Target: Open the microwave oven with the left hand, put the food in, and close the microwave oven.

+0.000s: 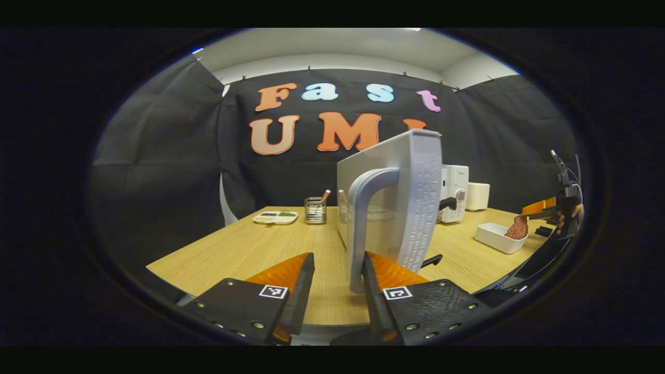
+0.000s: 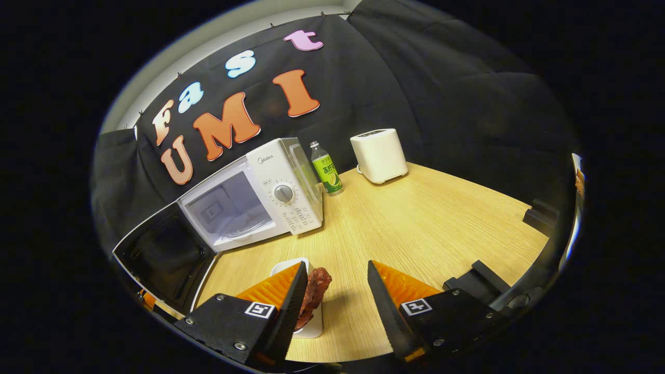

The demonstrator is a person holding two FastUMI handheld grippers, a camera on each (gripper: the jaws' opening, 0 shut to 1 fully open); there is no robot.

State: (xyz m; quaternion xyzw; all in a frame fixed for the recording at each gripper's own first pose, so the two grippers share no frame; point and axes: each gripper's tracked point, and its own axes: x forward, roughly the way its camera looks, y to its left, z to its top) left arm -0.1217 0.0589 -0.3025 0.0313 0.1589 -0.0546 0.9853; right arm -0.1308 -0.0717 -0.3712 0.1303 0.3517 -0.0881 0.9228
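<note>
- Now, left gripper view: the left tool [image 1: 338, 275] sits low centre, fingers spread, with the handle [image 1: 366, 218] of the open microwave door [image 1: 410, 197] between them — contact unclear. At right, a white dish [image 1: 500, 237] holds the reddish food [image 1: 517, 227].
- Right gripper view: the right tool [image 2: 336, 291] is released — the food [image 2: 314, 293] lies against its left finger, over the dish [image 2: 310, 326]. The microwave [image 2: 260, 195] stands open at centre left on the desk [image 2: 431, 223].

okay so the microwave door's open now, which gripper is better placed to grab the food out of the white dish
Right. The right gripper hangs open directly over the food in the white dish. The left gripper is open around the microwave door handle, away from the dish.
</note>
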